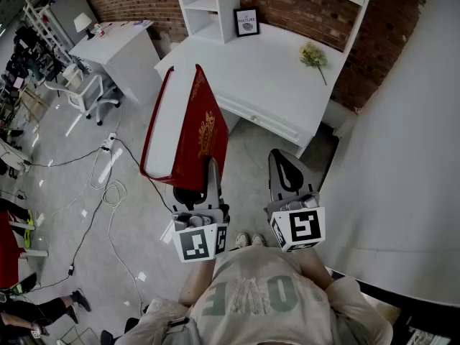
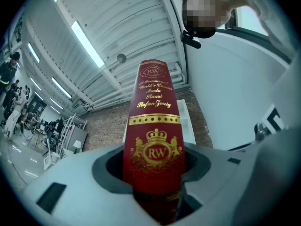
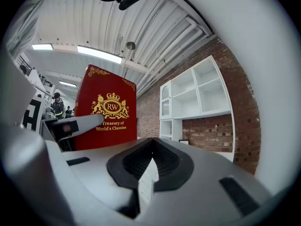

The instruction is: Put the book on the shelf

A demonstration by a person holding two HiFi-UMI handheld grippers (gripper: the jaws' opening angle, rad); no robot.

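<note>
A thick red book [image 1: 194, 124] with gold print stands upright between the jaws of my left gripper [image 1: 203, 185], which is shut on its lower end. In the left gripper view the book's spine [image 2: 154, 126] rises straight up out of the left gripper [image 2: 154, 182], both pads pressed to it. My right gripper [image 1: 286, 169] is held beside it to the right, shut with nothing in it. From the right gripper view the book's cover [image 3: 107, 108] shows at left beyond the right gripper [image 3: 149, 163]. The white shelf unit [image 1: 208, 4] stands on the desk ahead.
The shelf unit [image 3: 194, 98] stands against a brick wall on a white desk [image 1: 273, 85], which also bears a small framed picture [image 1: 246, 21] and a flower sprig [image 1: 313, 56]. Another white table [image 1: 118, 49] is at left. Cables [image 1: 108, 192] lie on the floor.
</note>
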